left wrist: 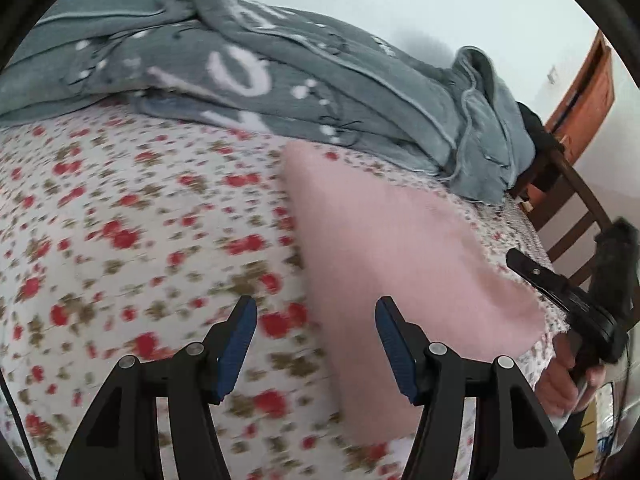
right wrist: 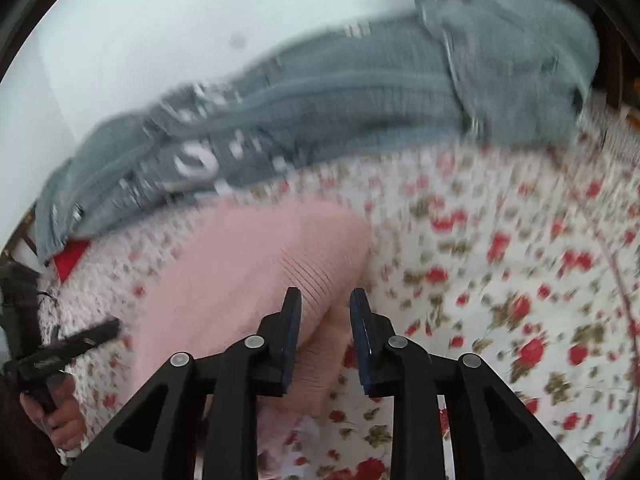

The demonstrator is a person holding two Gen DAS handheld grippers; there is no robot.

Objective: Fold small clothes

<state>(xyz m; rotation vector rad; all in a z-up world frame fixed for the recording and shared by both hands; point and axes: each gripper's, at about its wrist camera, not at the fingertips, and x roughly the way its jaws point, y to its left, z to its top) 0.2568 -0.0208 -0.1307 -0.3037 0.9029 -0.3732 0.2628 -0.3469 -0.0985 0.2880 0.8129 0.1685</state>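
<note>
A small pink knit garment [left wrist: 400, 256] lies flat on the floral bedsheet [left wrist: 120, 220]. My left gripper [left wrist: 316, 316] is open and empty, hovering above the garment's left edge. In the right wrist view the pink garment [right wrist: 248, 272] lies below my right gripper [right wrist: 325, 304], whose jaws stand apart over the ribbed part, holding nothing. The right gripper also shows in the left wrist view [left wrist: 560, 292] at the garment's right side. The left gripper shows at the left edge of the right wrist view [right wrist: 68, 348].
A crumpled grey blanket [left wrist: 280, 80] with white letters lies across the far side of the bed, also in the right wrist view [right wrist: 360, 100]. A wooden chair [left wrist: 568, 200] and a wooden door [left wrist: 588, 92] stand past the bed's right edge. A white wall is behind.
</note>
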